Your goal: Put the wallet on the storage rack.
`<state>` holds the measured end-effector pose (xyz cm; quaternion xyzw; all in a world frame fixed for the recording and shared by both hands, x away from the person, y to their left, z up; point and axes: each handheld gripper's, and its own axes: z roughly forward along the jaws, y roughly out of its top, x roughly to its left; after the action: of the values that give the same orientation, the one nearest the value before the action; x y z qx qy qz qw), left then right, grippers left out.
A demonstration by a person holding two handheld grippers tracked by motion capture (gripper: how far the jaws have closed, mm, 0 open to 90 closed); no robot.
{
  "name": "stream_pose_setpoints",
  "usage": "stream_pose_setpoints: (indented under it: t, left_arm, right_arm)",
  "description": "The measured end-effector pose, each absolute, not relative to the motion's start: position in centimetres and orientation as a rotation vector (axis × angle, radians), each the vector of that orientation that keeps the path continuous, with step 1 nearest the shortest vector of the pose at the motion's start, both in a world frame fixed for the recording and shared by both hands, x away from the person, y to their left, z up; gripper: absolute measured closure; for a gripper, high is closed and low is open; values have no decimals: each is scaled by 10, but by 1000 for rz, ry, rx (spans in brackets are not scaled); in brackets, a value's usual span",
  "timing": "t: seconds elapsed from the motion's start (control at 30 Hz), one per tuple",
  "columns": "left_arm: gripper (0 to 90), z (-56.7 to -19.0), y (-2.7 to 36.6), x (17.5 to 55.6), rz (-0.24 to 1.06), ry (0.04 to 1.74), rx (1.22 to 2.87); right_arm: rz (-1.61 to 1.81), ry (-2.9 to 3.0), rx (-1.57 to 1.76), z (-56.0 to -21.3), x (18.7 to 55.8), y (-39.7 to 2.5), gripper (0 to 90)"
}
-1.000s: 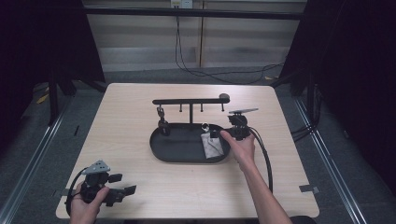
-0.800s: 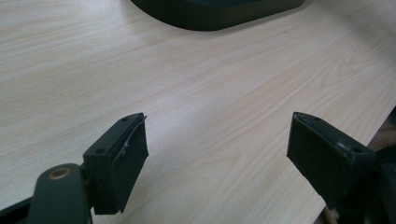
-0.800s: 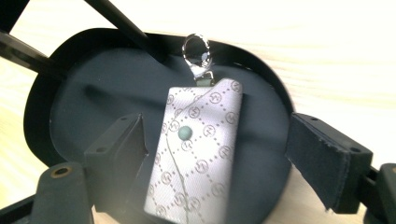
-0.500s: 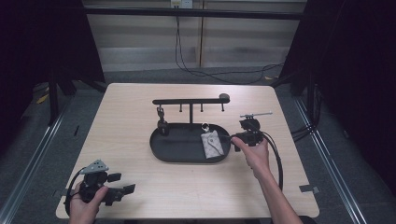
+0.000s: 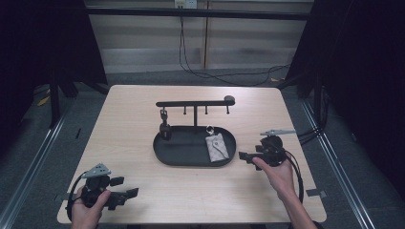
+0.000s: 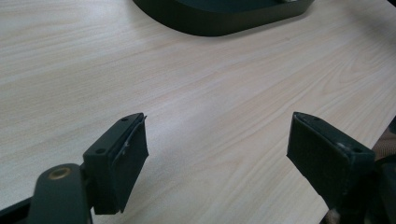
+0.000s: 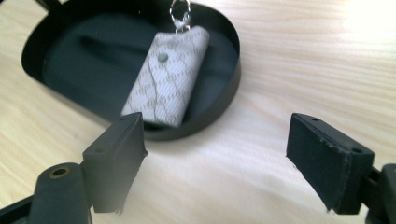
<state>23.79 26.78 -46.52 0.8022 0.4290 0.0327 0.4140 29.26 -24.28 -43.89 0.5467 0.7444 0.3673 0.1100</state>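
right claw (image 5: 244, 156) gapes wide just beside the tray (image 5: 165, 155) – left claw (image 5: 130, 193) wide too, low at the table's near corner.

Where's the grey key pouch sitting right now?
In the high view the key pouch lies flat in the right end of the black oval tray, just left of the open right gripper, which isn't touching it.

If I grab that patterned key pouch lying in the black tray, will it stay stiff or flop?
The key pouch looks like soft fabric with a snap, so it will probably bend some. It lies flat, so rolling is unlikely. The metal clasp at its end may dangle. The right gripper is open, outside the tray.
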Motion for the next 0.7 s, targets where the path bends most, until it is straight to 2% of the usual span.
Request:
stream_pose_setpoints:
  t: [0.47, 0.7]
  left_arm:
    - [201, -463, 267, 236, 87, 1074, 2008]
    - [201, -463, 268, 237, 88, 1077, 2011]
  right_arm:
    - [1027, 2204, 1541, -447, 242, -263, 192]
    - [948, 2190, 1537, -461, 226, -272, 190]
